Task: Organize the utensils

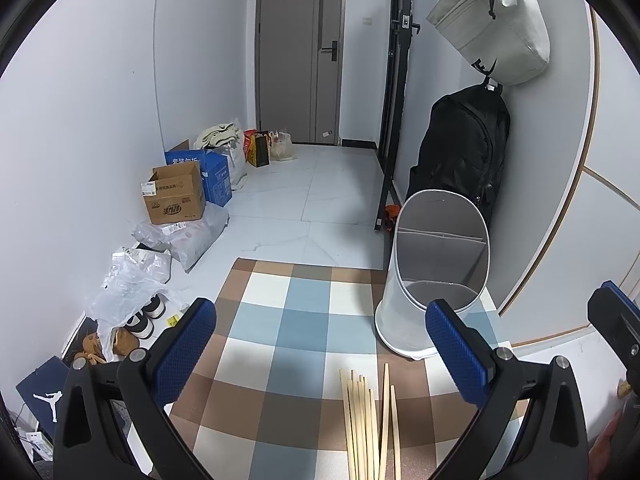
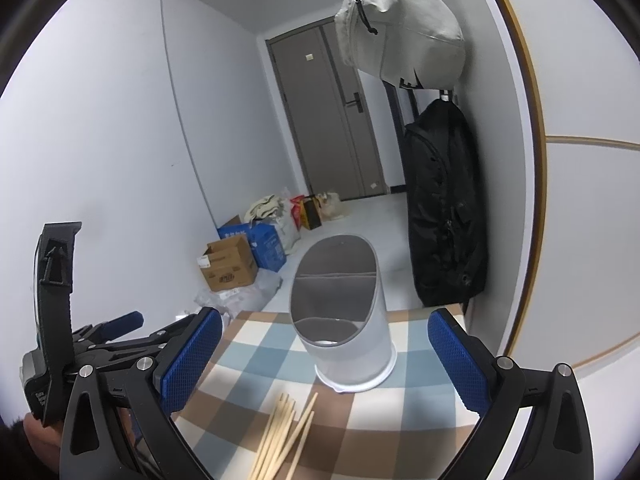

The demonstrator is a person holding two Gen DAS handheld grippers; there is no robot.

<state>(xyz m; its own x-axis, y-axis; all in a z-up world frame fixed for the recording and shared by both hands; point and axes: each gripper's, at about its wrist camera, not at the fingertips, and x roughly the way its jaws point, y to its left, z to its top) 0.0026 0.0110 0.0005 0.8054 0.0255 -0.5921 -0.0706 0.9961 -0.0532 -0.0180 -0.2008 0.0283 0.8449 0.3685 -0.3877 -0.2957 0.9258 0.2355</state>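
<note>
One white oval plastic utensil holder [image 1: 416, 316] with a grey two-compartment interior stands tilted on the far right of the desk [image 1: 280, 344], which wears a brown, blue and white checked cloth. Just in front of it lies one loose bundle of pale wooden chopsticks [image 1: 366, 424]; about eight sticks can be made out, but their near ends are cut off by the frame edge, so the count is unsure. The chopsticks lie apart from the holder.

The left tongs [image 1: 320, 356] are spread wide, blue textured pads well apart, holding nothing, above the cloth with the chopsticks between and below them. The right tongs [image 2: 324, 360] are likewise wide open and empty, facing the holder.

On the floor by the left wall sit two cardboard boxes: one brown box [image 1: 174, 194] with Chinese print too small to read, and one blue box [image 1: 216, 176]. A dark box with a white jumping-figure logo [image 1: 42, 394] lies at lower left, partly cut off. On the right wall hang one grey bag [image 1: 492, 24] and one black backpack [image 1: 460, 148].
</note>
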